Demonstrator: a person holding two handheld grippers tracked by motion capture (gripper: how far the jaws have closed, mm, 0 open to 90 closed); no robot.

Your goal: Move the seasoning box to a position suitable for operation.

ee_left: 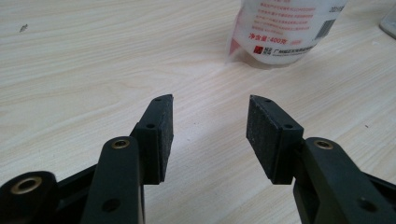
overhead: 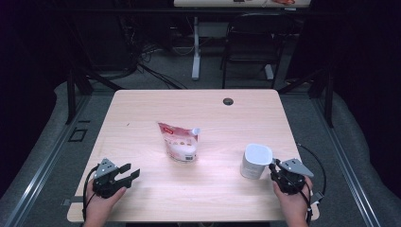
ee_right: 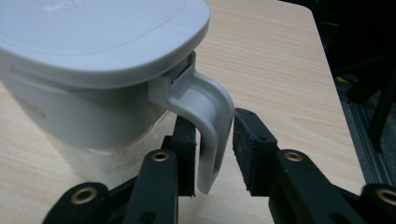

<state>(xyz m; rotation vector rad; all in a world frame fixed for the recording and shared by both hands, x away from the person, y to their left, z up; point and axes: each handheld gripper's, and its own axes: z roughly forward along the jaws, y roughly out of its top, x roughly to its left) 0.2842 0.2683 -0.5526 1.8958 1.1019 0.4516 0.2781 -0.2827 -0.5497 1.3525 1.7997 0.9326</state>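
At table's right edge: right gripper [ee_right: 214, 140] is straddling the white lidded plastic jug's [overhead: 256, 161] handle [ee_right: 212, 123], jaws not visibly clamped.
Left gripper [ee_left: 210, 135] is resting agape near the red-white pouch [overhead: 179, 141].

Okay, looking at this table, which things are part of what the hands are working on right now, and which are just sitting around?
Part of the work:
- white jug, its handle between the right gripper jaws
- pouch mid-table, just ahead of the open, empty left gripper

Just there:
- table itself
- black chair behind it
- floor cables
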